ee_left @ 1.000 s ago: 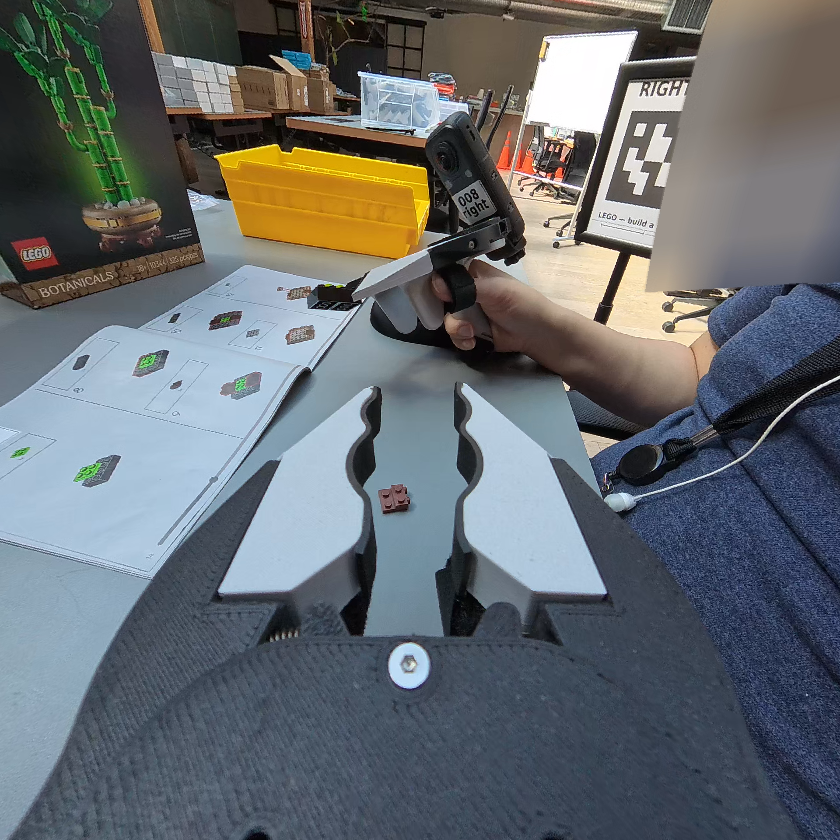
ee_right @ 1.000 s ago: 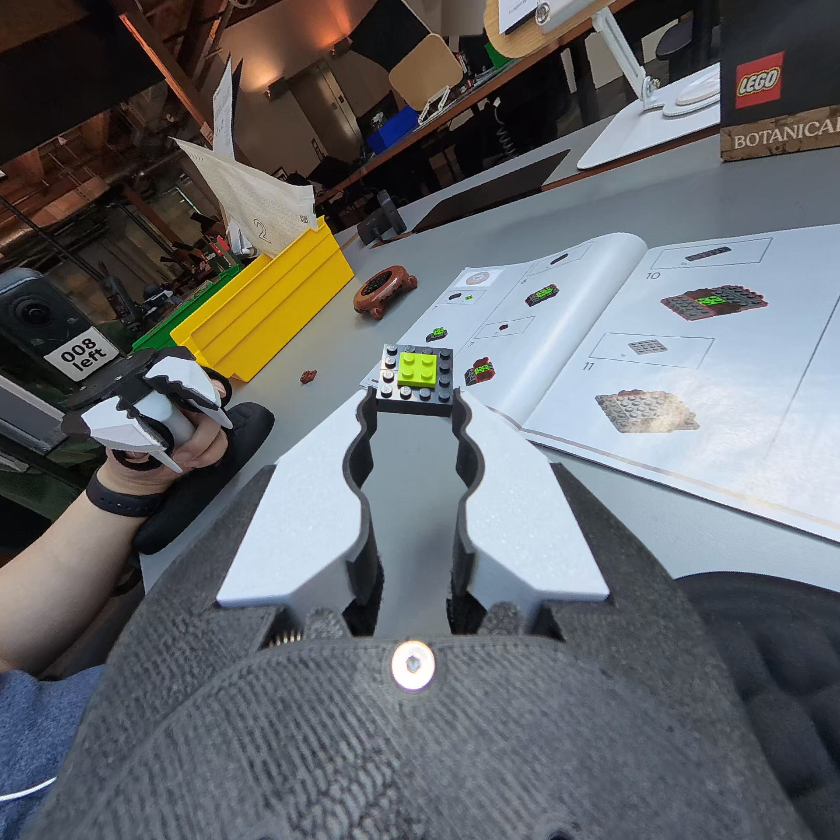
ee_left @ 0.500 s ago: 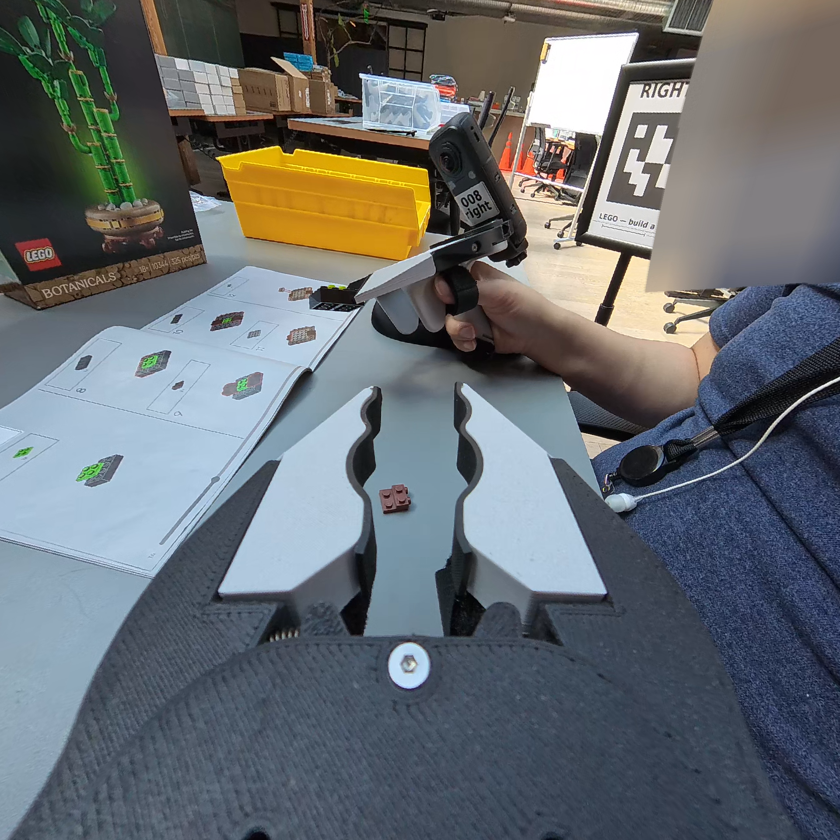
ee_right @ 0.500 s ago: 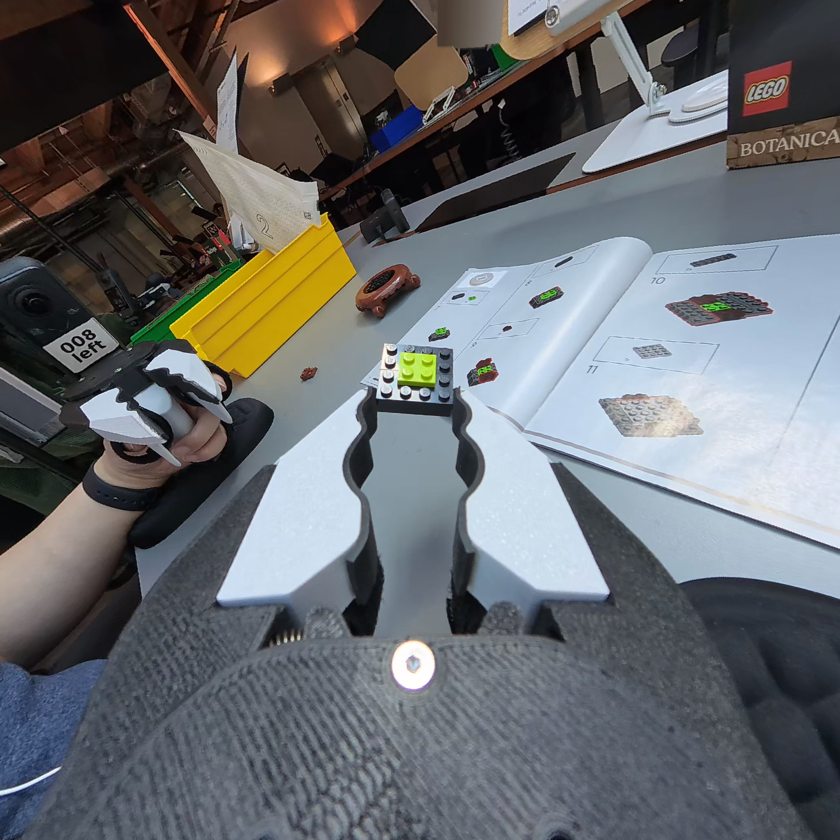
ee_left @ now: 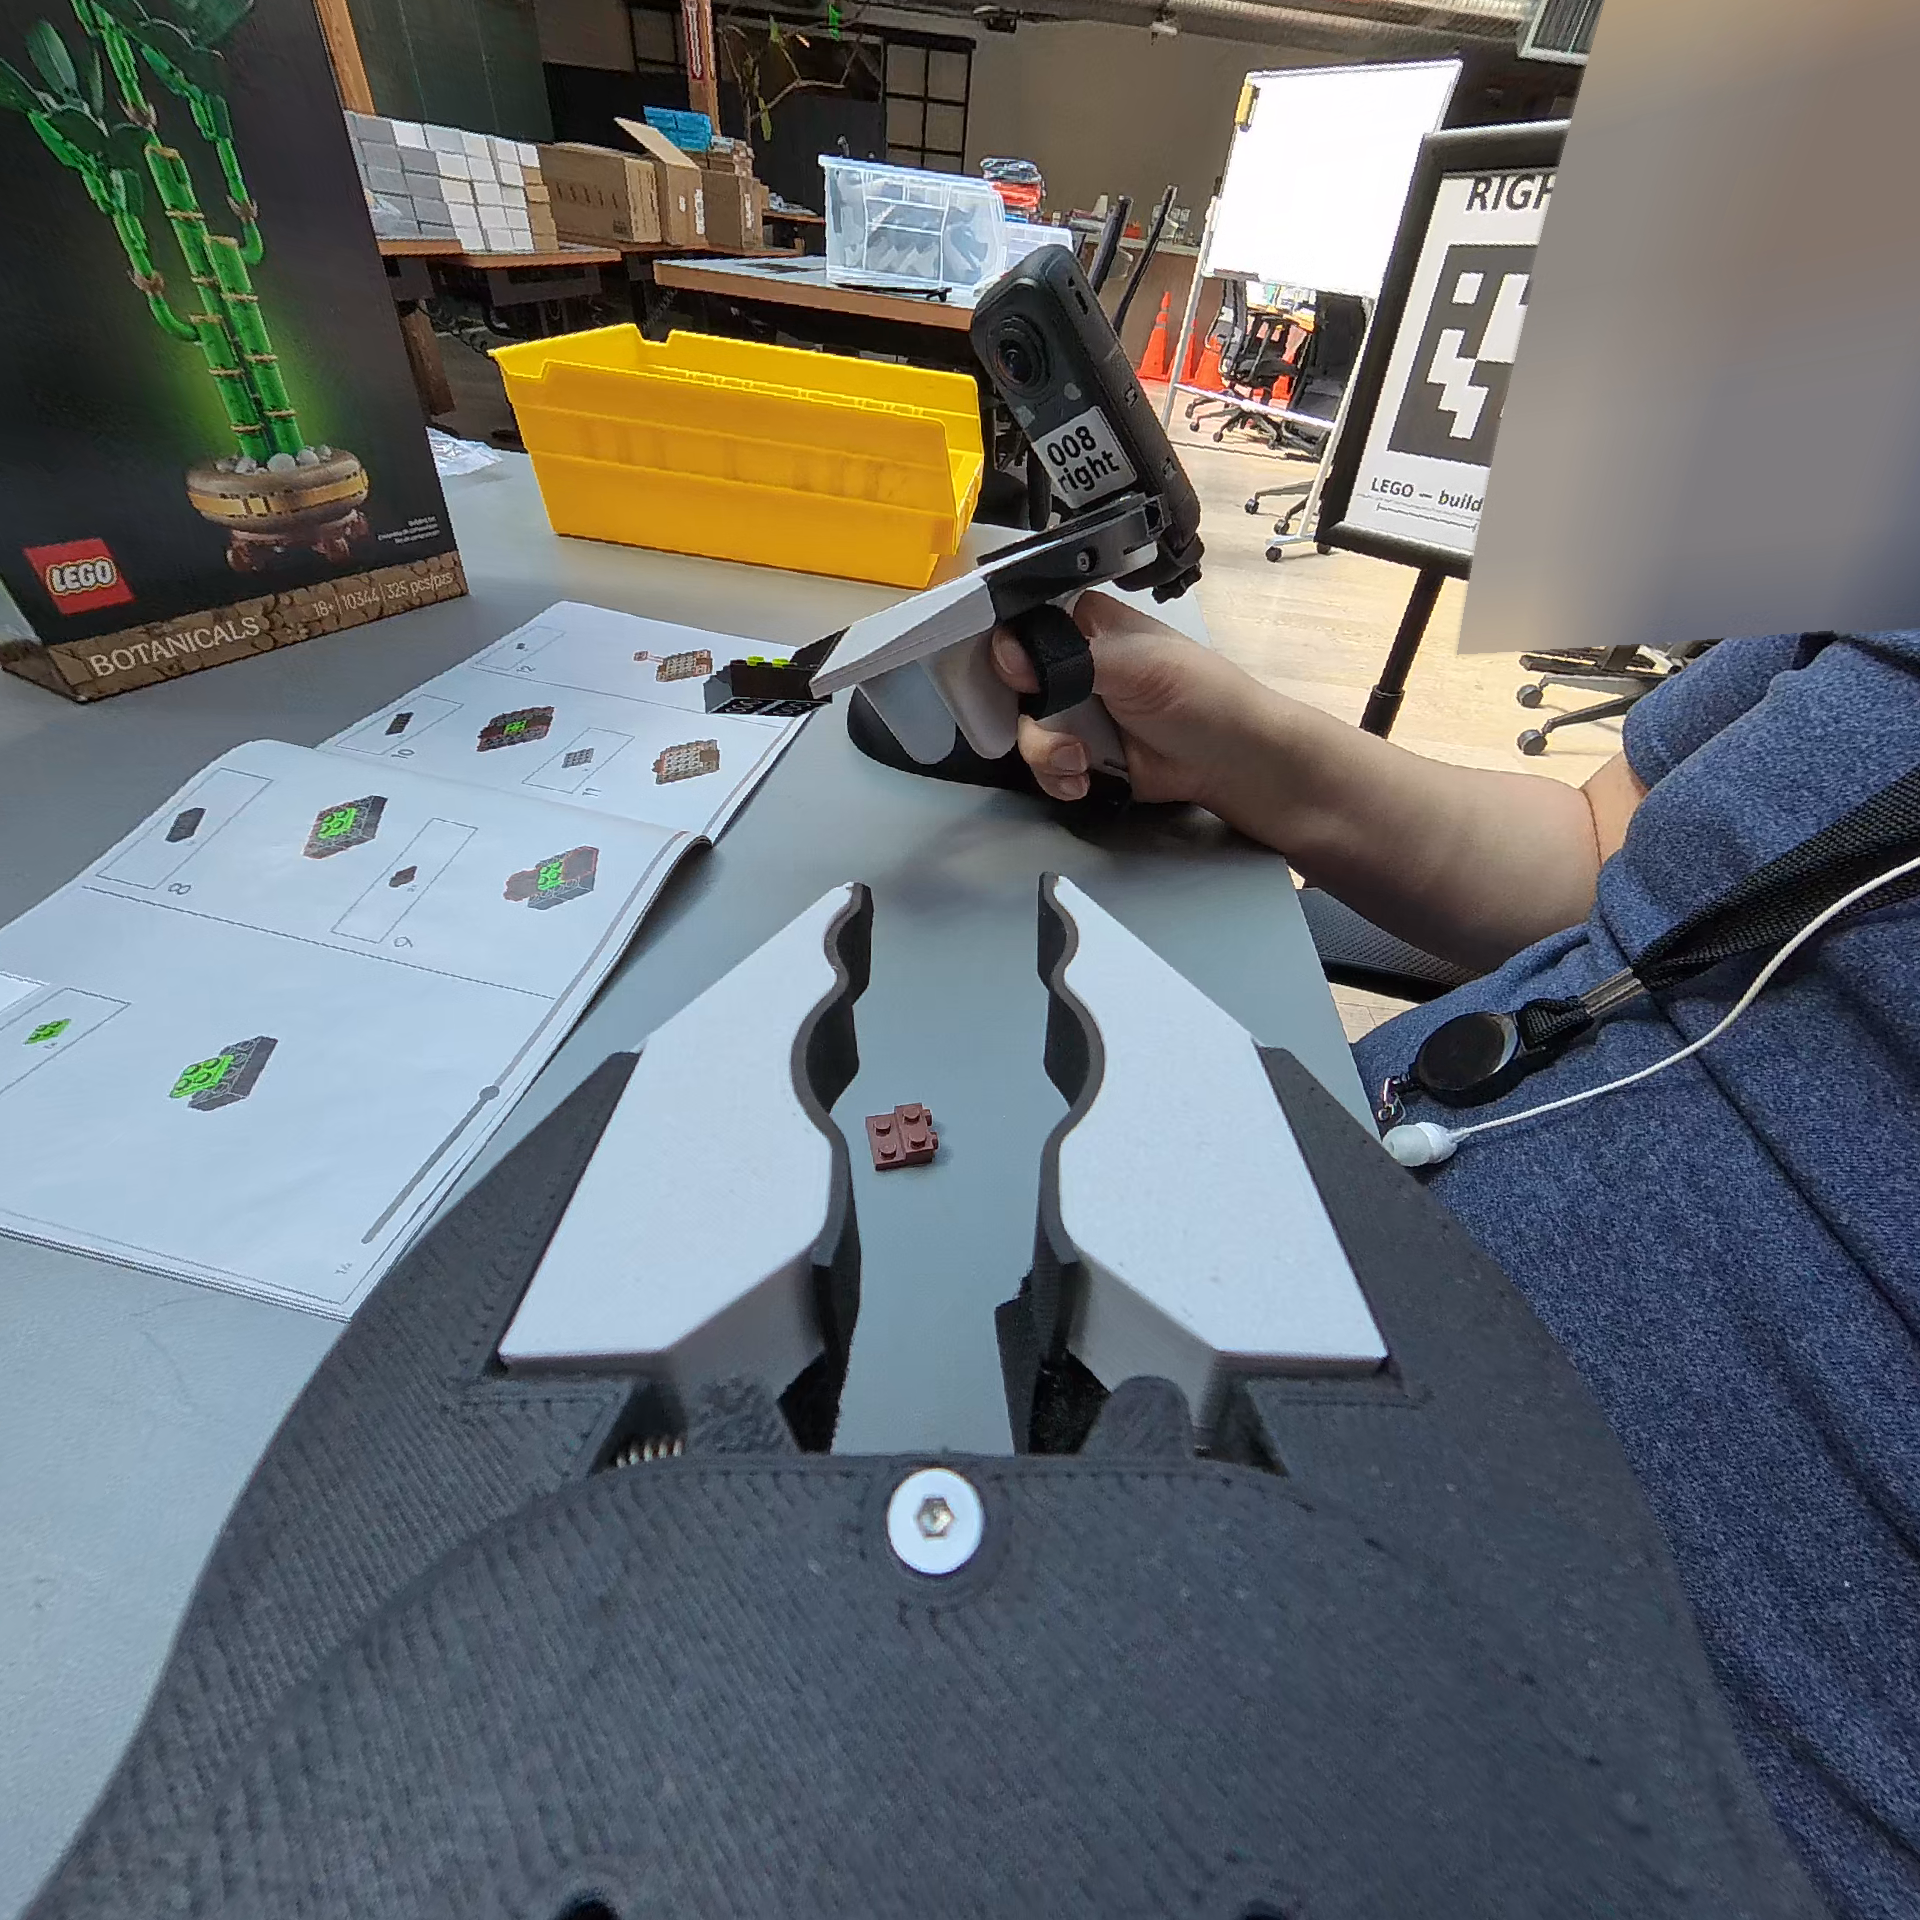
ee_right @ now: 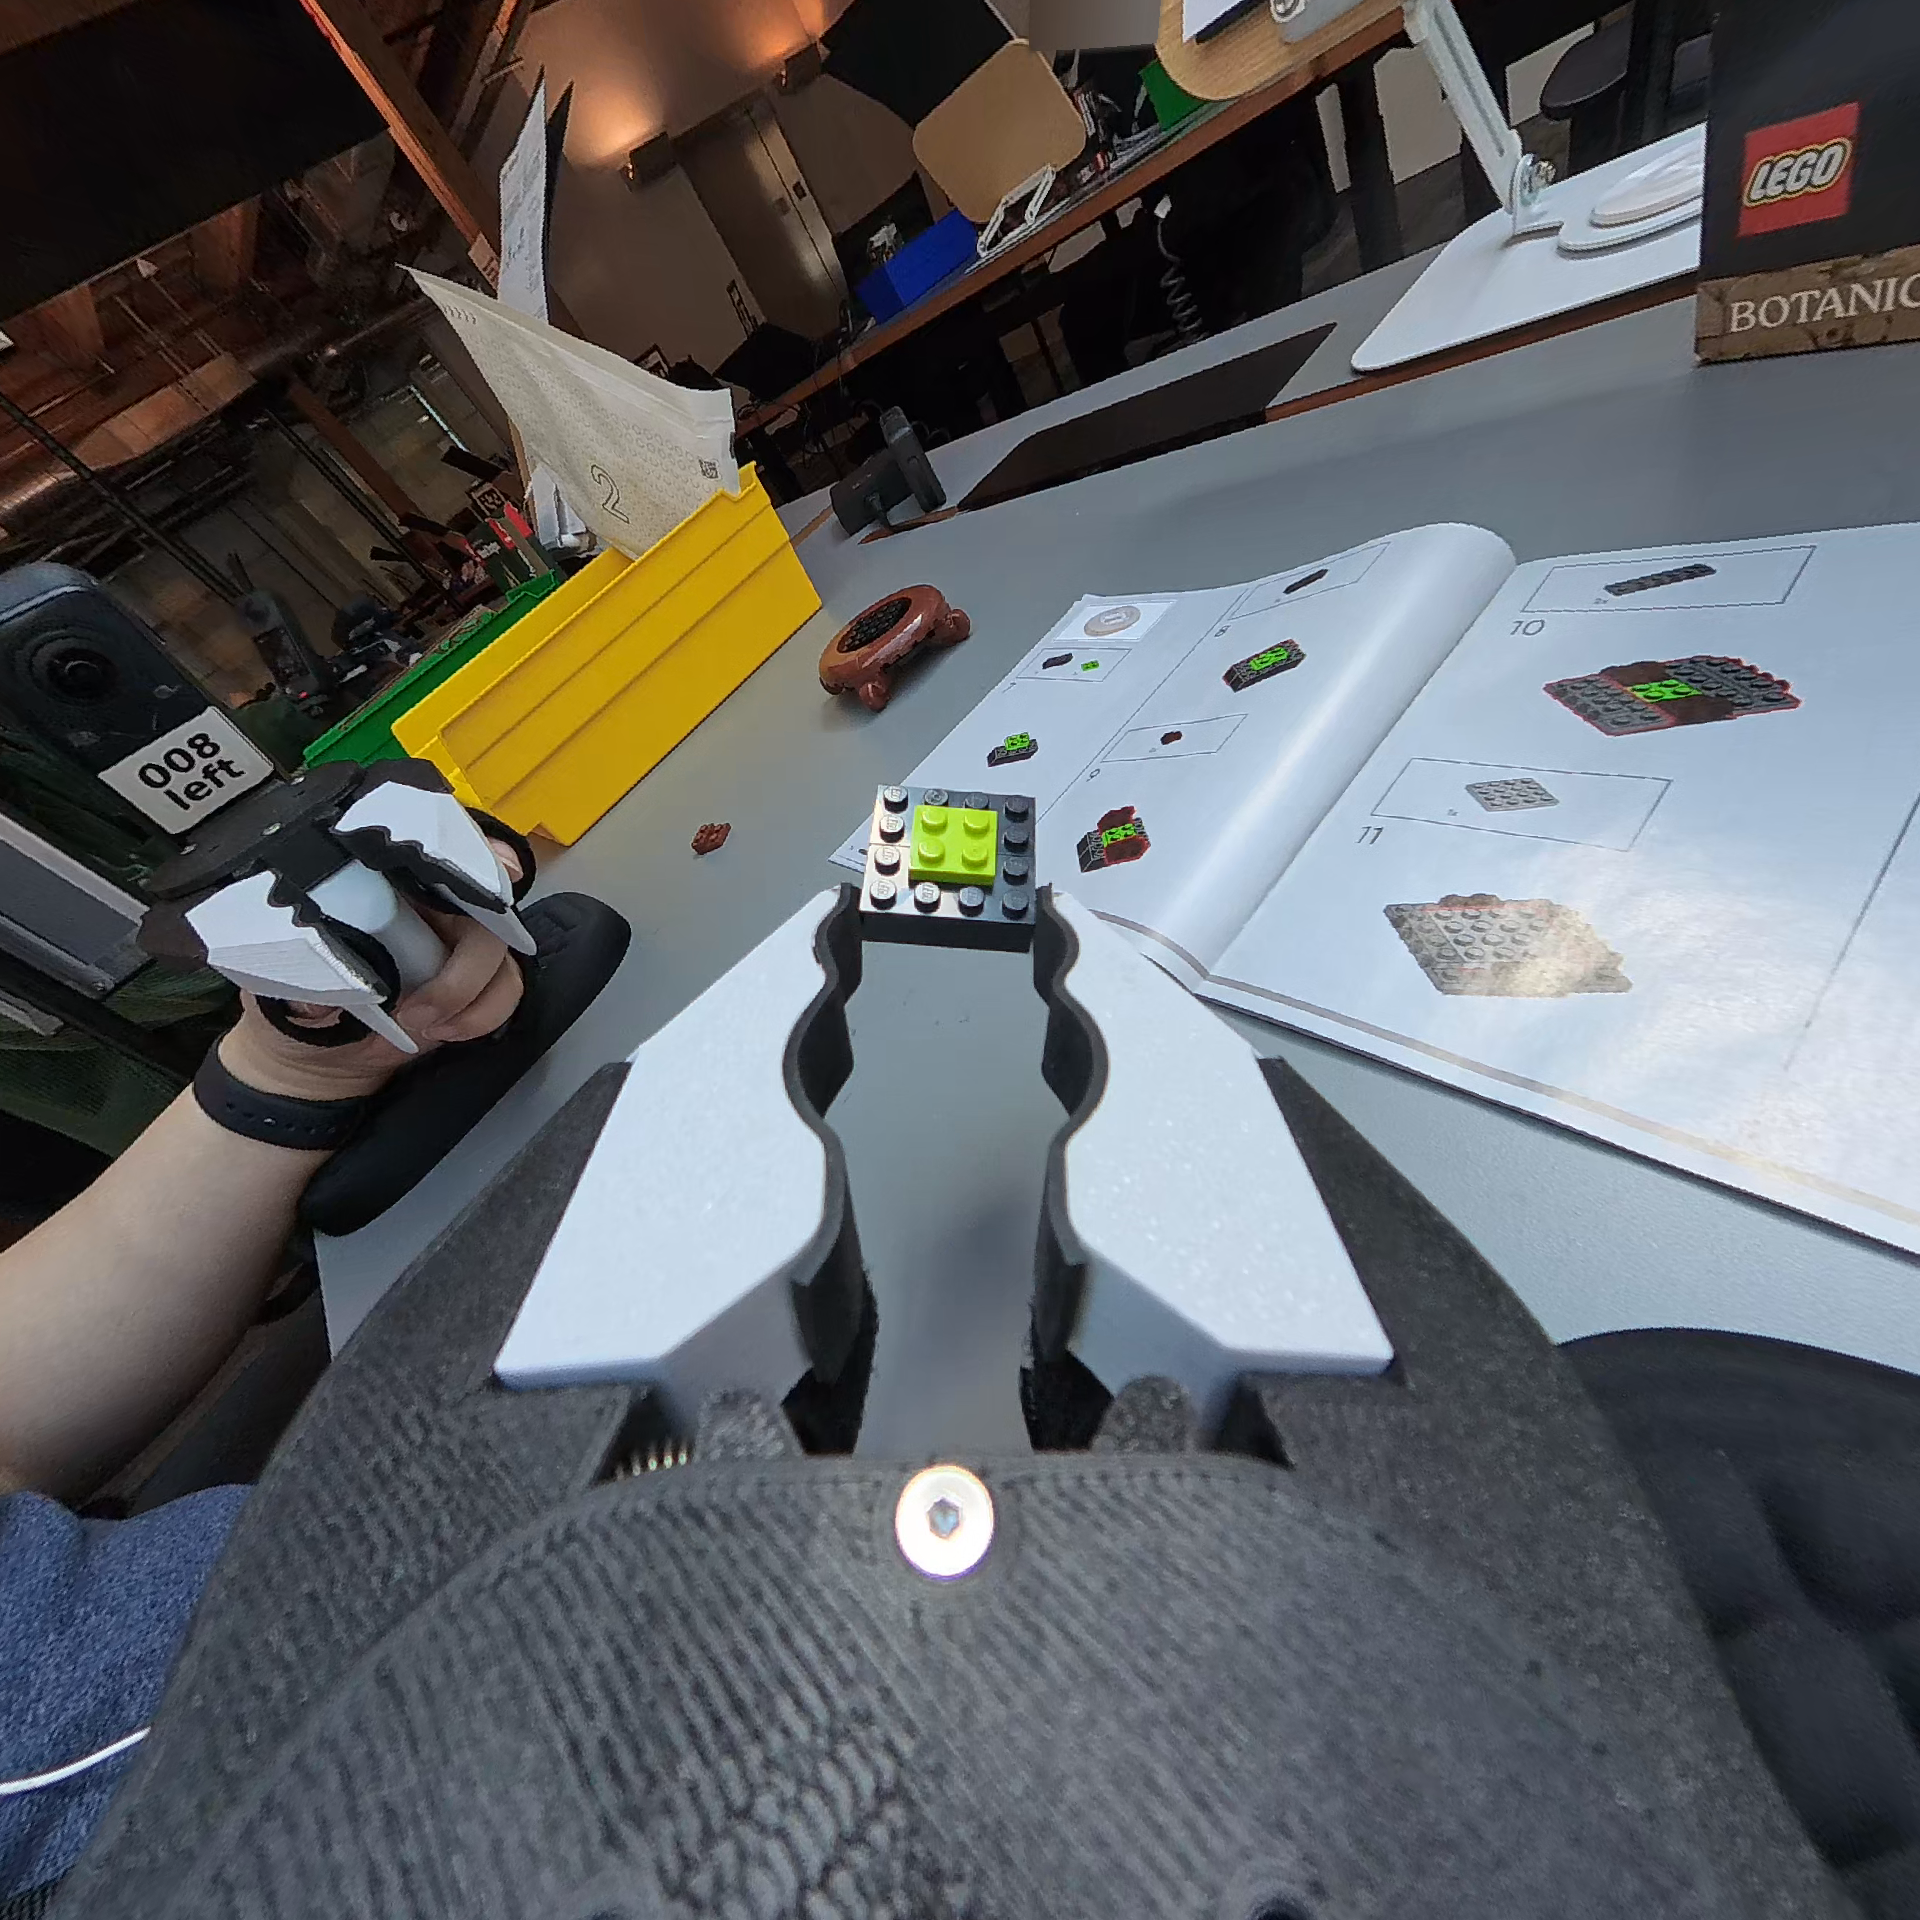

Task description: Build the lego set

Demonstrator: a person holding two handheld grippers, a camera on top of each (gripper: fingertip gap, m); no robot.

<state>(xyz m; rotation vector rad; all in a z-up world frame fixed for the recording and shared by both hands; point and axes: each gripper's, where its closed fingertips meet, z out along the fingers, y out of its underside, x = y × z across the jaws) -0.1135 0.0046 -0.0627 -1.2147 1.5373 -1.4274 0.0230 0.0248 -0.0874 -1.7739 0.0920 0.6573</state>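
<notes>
My right gripper (ee_right: 948,914) is shut on the near edge of a black plate (ee_right: 1013,904) with a lime 2x2 brick (ee_right: 954,847) on top, held over the corner of the open instruction booklet (ee_right: 1455,831). The same gripper (ee_left: 821,665) and plate (ee_left: 764,681) show in the left wrist view. My left gripper (ee_left: 951,904) is open and empty. A small reddish-brown 2x2 plate (ee_left: 902,1135) lies on the grey table between its fingers and touches neither. It also shows in the right wrist view (ee_right: 712,836).
A yellow bin (ee_left: 748,457) stands at the back of the table, the set's box (ee_left: 187,312) at the far left. A brown round pot base (ee_right: 894,649) sits near the bin. The booklet (ee_left: 312,935) covers the left side. A person sits at the right table edge.
Almost nothing. Both views have shifted very slightly. The right gripper still holds the plate, and the left stays open over the small brown plate.
</notes>
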